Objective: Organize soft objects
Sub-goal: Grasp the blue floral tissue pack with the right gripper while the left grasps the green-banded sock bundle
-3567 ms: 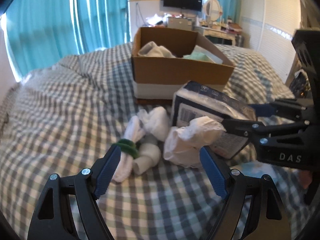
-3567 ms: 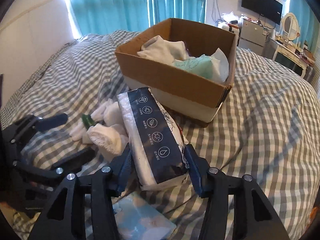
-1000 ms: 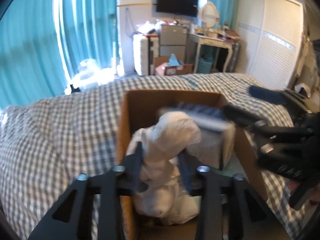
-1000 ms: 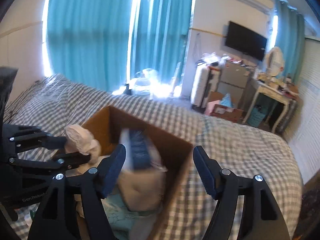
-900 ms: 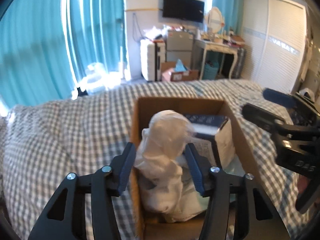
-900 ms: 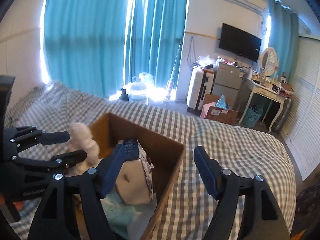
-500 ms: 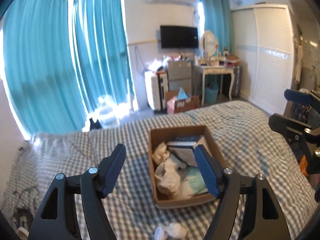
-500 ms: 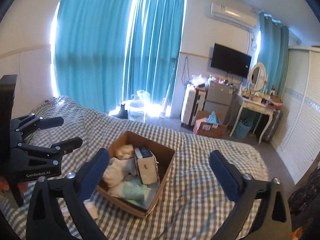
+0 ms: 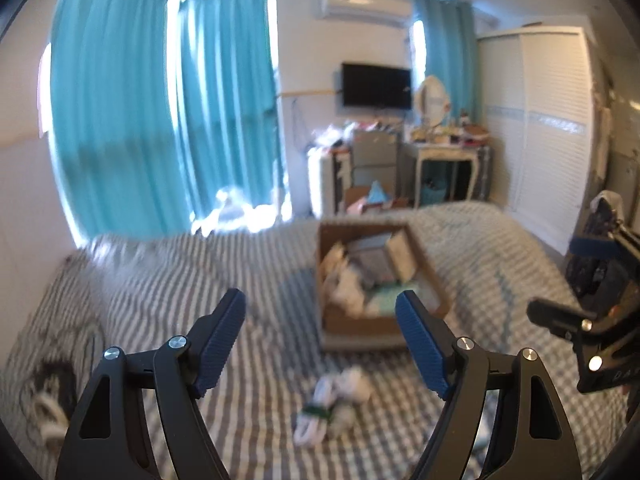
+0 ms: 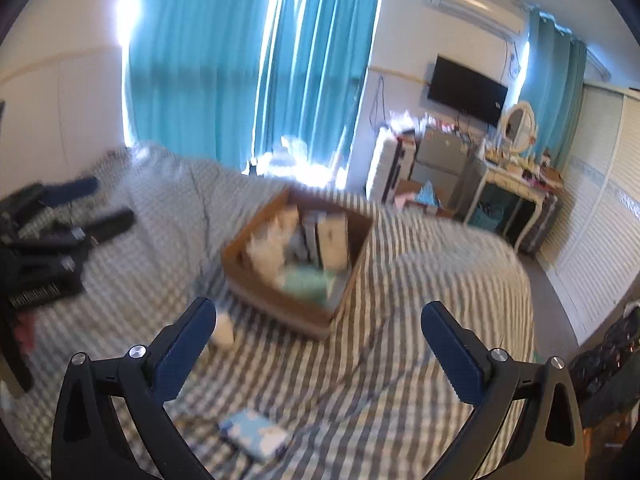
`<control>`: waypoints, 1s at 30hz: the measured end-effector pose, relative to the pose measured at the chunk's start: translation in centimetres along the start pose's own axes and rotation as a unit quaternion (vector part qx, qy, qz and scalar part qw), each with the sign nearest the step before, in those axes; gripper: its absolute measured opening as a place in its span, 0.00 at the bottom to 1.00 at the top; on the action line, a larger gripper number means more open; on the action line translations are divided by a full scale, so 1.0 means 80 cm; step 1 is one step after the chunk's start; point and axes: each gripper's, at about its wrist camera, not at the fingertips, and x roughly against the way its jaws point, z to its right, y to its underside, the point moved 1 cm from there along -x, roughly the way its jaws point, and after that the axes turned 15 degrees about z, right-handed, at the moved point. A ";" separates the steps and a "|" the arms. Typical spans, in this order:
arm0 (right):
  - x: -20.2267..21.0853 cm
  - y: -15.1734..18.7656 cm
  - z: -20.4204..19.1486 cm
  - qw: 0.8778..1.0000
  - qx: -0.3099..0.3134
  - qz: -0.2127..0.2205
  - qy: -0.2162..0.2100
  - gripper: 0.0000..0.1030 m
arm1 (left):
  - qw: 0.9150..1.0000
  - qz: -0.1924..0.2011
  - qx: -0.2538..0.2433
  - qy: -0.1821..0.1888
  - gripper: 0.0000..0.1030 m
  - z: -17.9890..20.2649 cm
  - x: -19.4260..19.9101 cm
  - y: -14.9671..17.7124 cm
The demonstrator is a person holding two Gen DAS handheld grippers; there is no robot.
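Left gripper hanging high over the bed with jaws spread wide, gripping nothing, blue pads framing a blurry stretch of checked bedspread. Right gripper doing the same thing, splayed apart with nothing between its fingers, also floating well above the covers. Showing up in each other's views too, left one at the far left edge of the right wrist view, right one poking in at the right edge of the left wrist view. Sitting on the bed out ahead of both, cardboard box stuffed with soft stuff: white bundles piling up toward its left side, a dark-wrapped pack standing upright in the middle, something pale green lying low near the front. Lying loose on the bedspread in front of the box, a small clump of white socks with a green band around one part, apart from the box and roughly between the left gripper's fingers from that camera. Resting closer in the right wrist view, a flat light-blue patterned packet near the bottom, well apart from the box. Looking pretty smeared overall, so not making out finer detail on the contents. Hanging behind it all, teal curtains glowing with daylight.
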 end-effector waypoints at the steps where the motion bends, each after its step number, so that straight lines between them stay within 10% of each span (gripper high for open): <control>1: -0.004 0.017 -0.005 1.000 -0.001 -0.006 0.002 1.00 | 1.000 -0.005 -0.001 -0.003 0.76 0.001 0.001 0.013; 13: -0.081 0.183 -0.051 0.986 -0.055 -0.147 -0.055 1.00 | 0.994 -0.108 0.021 0.007 0.76 0.010 -0.033 0.171; 30: -0.097 0.210 -0.073 0.981 -0.041 -0.174 -0.075 0.83 | 0.989 -0.138 0.048 0.017 0.76 -0.002 -0.035 0.184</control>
